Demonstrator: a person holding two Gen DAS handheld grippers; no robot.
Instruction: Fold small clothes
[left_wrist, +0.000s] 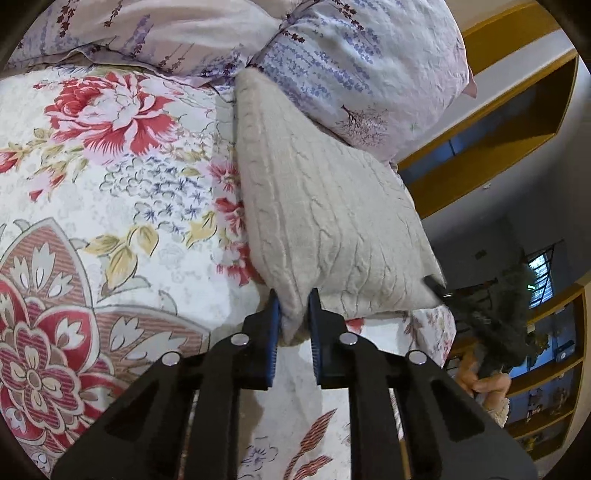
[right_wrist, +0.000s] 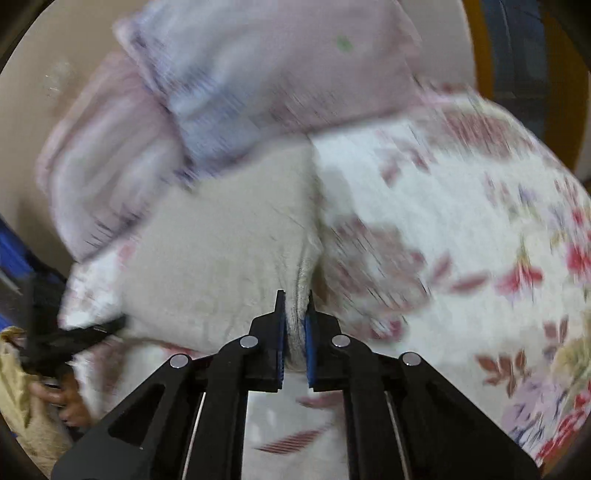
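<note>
on floral bedsheet (left_wrist: 110, 177), cream cable-knit garment (left_wrist: 325, 206) lies against lavender-print pillows (left_wrist: 332, 66). left gripper (left_wrist: 293, 299) pinches its near corner, right gripper (right_wrist: 295, 301) pinches another bunched edge of the knit; right wrist view is blurred.

Cable-knit woollen garment (left_wrist: 325, 221) — soft, matt — on smooth printed cotton bedsheet (left_wrist: 110, 184).
</note>
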